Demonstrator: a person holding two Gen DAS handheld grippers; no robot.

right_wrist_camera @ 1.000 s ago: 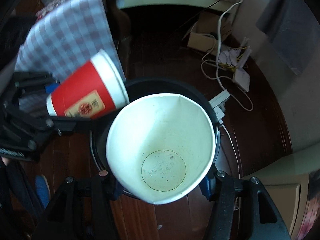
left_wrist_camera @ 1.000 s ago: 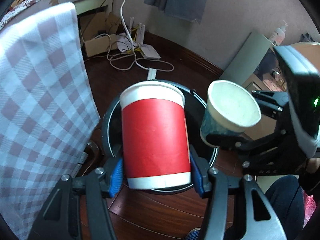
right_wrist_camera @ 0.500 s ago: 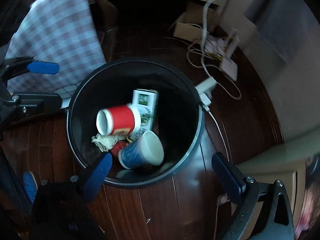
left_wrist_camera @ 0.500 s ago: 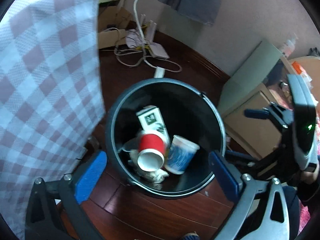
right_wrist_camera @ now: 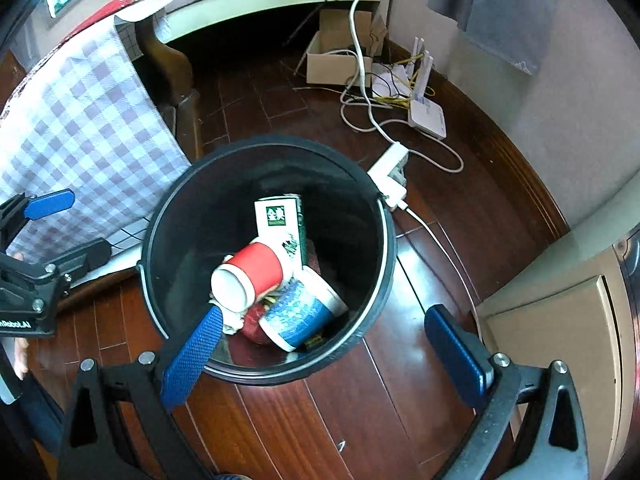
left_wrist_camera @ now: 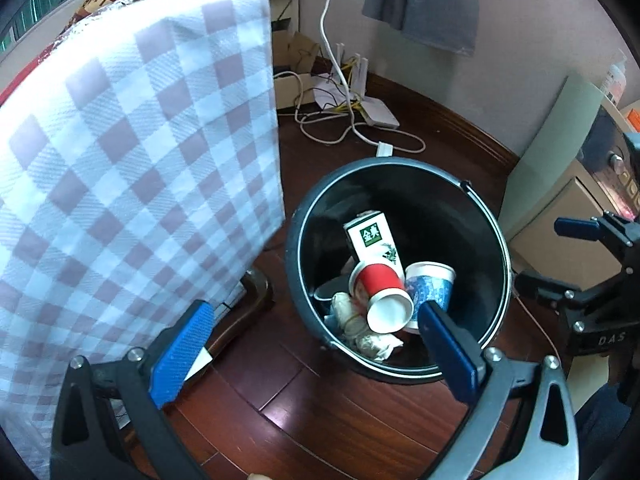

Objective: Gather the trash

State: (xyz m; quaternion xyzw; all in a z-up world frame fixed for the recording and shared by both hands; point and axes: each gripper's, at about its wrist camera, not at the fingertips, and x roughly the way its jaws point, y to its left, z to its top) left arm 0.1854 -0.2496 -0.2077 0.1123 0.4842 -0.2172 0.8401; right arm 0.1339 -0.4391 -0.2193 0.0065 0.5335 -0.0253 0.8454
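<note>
The red cup (right_wrist_camera: 251, 276) lies on its side in the black bin (right_wrist_camera: 360, 332), white open mouth toward the cameras, resting on the other trash. Touching it, a blue-patterned cup (right_wrist_camera: 298, 314) also lies on its side, its white rim pointing toward the bin wall. A green-and-white carton (right_wrist_camera: 280, 226) leans behind both cups, and crumpled white paper (left_wrist_camera: 370, 340) sits beneath the red cup. The bin stands on the dark wooden floor (right_wrist_camera: 360, 420), beside a checked cloth (left_wrist_camera: 140, 180). The left hand-held gripper (left_wrist_camera: 316, 354) is spread wide with nothing between its blue pads. The right hand-held gripper (right_wrist_camera: 324, 354) is likewise spread wide and empty. White cables (right_wrist_camera: 376, 120) and a cardboard box (right_wrist_camera: 332, 64) lie beyond the bin.
</note>
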